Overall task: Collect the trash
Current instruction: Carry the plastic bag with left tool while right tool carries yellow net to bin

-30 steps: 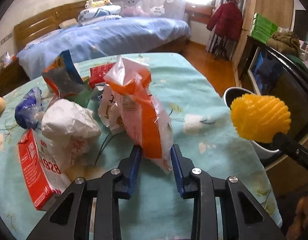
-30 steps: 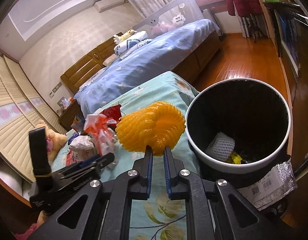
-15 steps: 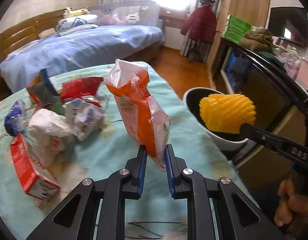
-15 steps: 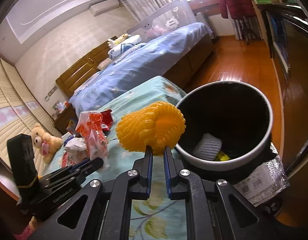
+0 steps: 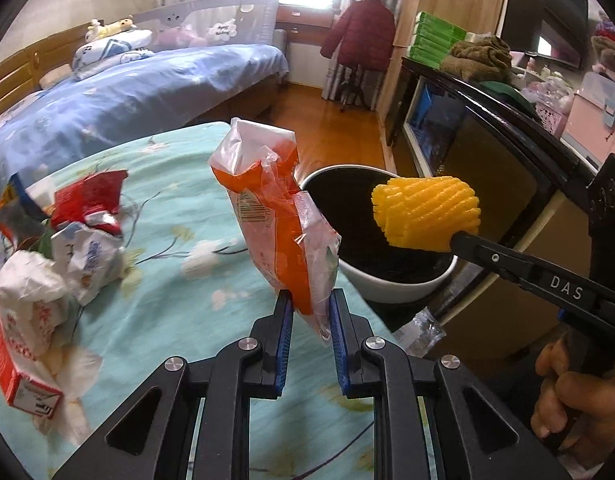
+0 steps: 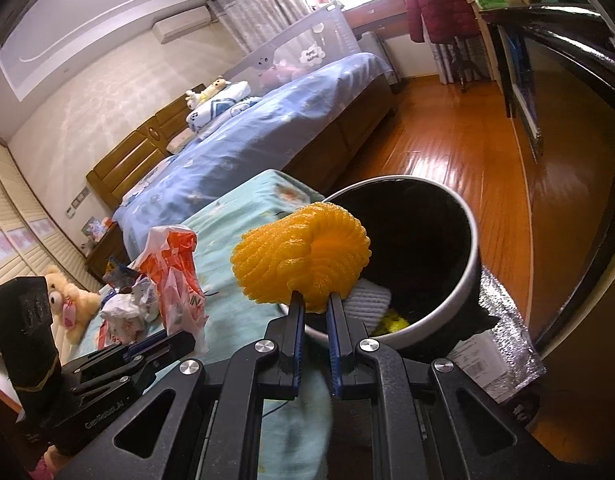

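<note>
Pinching the orange-and-white bag (image 5: 281, 232) upright above the worktop (image 5: 175, 312) in my left claw (image 5: 310, 312), I have the right claw (image 6: 315, 304) gripping yellow foam netting (image 6: 303, 266) over the bin (image 6: 447, 280).

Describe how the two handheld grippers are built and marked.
Both are matte black plastic frames with triangular cut-outs and silver screw heads. The left gripper and right gripper carry ribbed blue pads on their jaws. The right gripper's side reads "DAS" in white; a bare hand grips its handle.
</note>
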`<state>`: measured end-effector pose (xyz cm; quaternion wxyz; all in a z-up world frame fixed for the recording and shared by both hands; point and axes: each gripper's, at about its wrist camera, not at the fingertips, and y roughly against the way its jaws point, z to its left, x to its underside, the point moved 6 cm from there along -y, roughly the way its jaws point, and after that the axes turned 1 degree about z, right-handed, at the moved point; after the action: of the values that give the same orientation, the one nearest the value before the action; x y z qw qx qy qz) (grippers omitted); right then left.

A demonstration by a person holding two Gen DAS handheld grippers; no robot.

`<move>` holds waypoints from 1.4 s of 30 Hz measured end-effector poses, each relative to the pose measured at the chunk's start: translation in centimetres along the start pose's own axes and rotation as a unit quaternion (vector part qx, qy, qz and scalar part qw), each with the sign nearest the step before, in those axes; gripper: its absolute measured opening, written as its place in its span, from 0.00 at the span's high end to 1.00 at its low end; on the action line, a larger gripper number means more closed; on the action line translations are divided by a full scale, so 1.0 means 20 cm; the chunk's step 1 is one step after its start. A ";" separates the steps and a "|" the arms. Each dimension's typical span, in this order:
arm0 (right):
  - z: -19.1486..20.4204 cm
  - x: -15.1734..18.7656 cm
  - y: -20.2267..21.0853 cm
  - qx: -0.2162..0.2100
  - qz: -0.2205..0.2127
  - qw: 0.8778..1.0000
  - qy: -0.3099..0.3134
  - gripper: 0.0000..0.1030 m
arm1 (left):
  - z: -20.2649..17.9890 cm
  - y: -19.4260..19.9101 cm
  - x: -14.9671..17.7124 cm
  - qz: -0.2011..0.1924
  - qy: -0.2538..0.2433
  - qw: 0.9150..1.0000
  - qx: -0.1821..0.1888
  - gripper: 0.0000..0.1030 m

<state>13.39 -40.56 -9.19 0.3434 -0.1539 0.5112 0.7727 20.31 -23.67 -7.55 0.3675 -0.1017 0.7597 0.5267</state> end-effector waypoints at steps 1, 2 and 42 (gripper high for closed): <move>-0.01 0.00 0.00 0.002 0.000 1.000 -0.001 0.90 | -0.01 -0.01 -0.01 0.001 -0.002 1.000 0.001 0.84; -0.02 -0.01 -0.01 0.005 0.000 1.000 -0.003 0.90 | -0.01 -0.01 -0.02 0.002 -0.005 1.000 0.002 0.84; -0.28 -0.17 -0.16 0.047 0.031 0.998 -0.036 0.90 | -0.27 -0.34 -0.25 0.038 -0.031 0.998 0.026 0.82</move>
<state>17.39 -46.04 -11.92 0.3442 -0.0934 0.5387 0.7633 25.12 -32.38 -8.32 0.3730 -0.0466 0.7650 0.5230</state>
